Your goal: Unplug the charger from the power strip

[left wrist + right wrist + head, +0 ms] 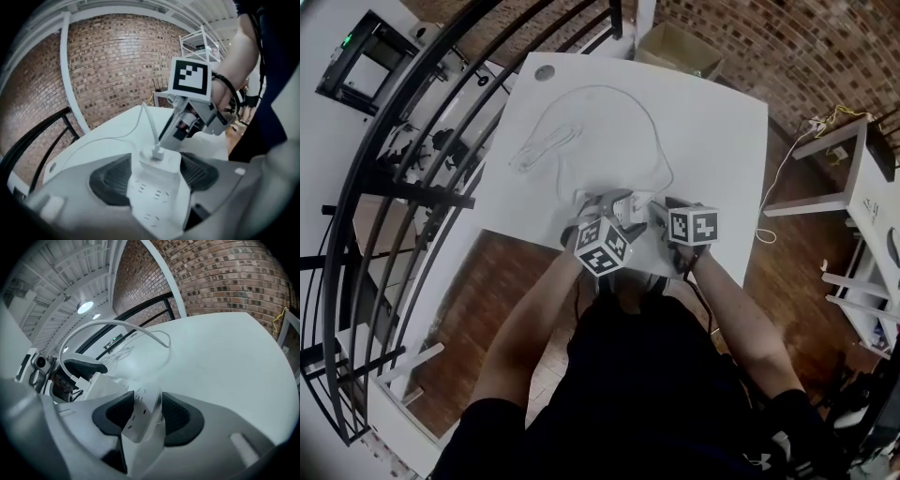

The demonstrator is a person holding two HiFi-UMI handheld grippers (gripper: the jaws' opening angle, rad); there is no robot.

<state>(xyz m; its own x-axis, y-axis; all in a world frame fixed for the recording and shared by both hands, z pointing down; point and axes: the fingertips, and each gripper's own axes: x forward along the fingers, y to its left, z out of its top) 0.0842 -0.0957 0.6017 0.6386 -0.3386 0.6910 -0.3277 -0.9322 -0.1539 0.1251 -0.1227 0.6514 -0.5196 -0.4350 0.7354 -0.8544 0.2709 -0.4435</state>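
Note:
A white power strip point(619, 204) lies near the front edge of the white table point(712, 131). A white charger point(157, 161) is plugged into the strip's point(157, 197) far end, and its white cable point(149, 122) rises from it and loops over the table. My left gripper point(157, 159) stands open, its black pads point(110, 180) on either side of the charger end without visibly pressing. My right gripper point(145, 401) is shut on the strip's point(140, 420) thin sides. In the right gripper view the charger point(101, 385) shows far left, beside the left gripper's finger point(82, 364).
The cable point(581, 94) makes a wide loop across the table, with a small coil point(539, 150) at the left. A black railing point(394, 187) runs along the left. A cardboard box point(680, 47) sits behind the table and white benches point(834, 169) stand at the right.

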